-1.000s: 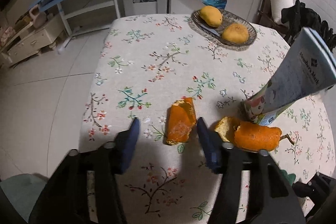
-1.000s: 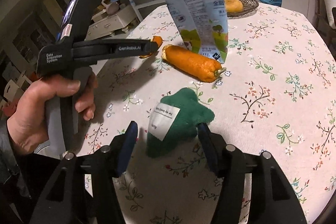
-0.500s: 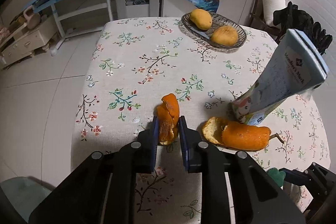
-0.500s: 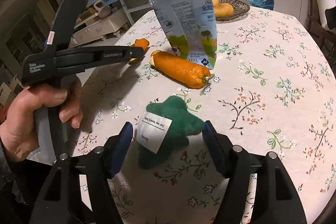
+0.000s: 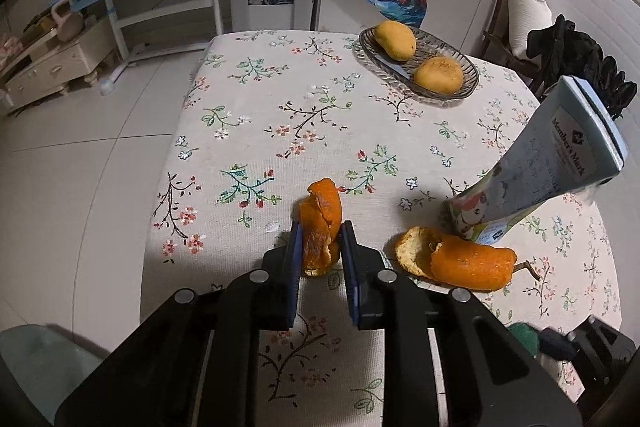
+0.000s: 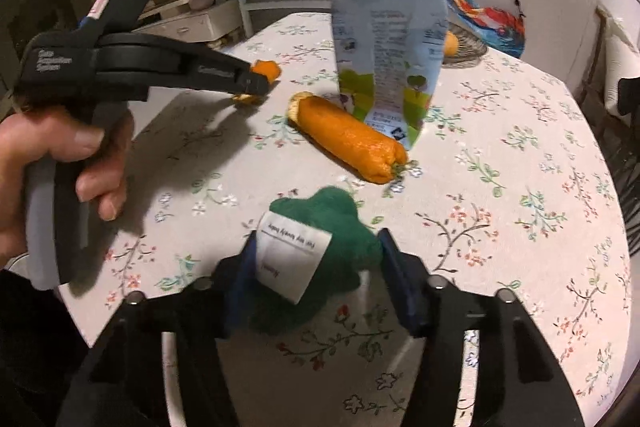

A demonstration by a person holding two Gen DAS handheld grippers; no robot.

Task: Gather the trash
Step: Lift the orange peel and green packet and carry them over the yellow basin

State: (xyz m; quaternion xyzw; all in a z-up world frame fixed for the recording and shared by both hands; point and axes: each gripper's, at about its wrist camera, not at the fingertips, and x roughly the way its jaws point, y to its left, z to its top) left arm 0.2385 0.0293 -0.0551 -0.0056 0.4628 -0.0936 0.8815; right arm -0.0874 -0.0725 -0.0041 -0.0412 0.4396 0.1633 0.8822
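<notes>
A curled piece of orange peel (image 5: 322,211) stands on the floral tablecloth with my left gripper (image 5: 320,227) shut on it, one pad on each side. The right wrist view shows the same left gripper (image 6: 252,83) and small peel (image 6: 267,69). A larger peel (image 5: 460,259) lies to its right, against the base of an upright blue milk carton (image 5: 552,167). A green plush toy (image 6: 332,215) with a white tag sits between the jaws of my right gripper (image 6: 316,239). Those jaws are closing, and the pads meet the toy's sides.
A glass dish (image 5: 464,91) with two yellow fruits stands at the table's far right. A person's hand (image 6: 60,147) holds the left gripper's handle. The table's left edge (image 5: 176,155) drops to a tiled floor. A chair with dark cloth (image 5: 576,59) stands at the right.
My left gripper came forward and shut on the small peel. My right gripper's jaws widened, then narrowed onto the green toy, and the view rolled slightly.
</notes>
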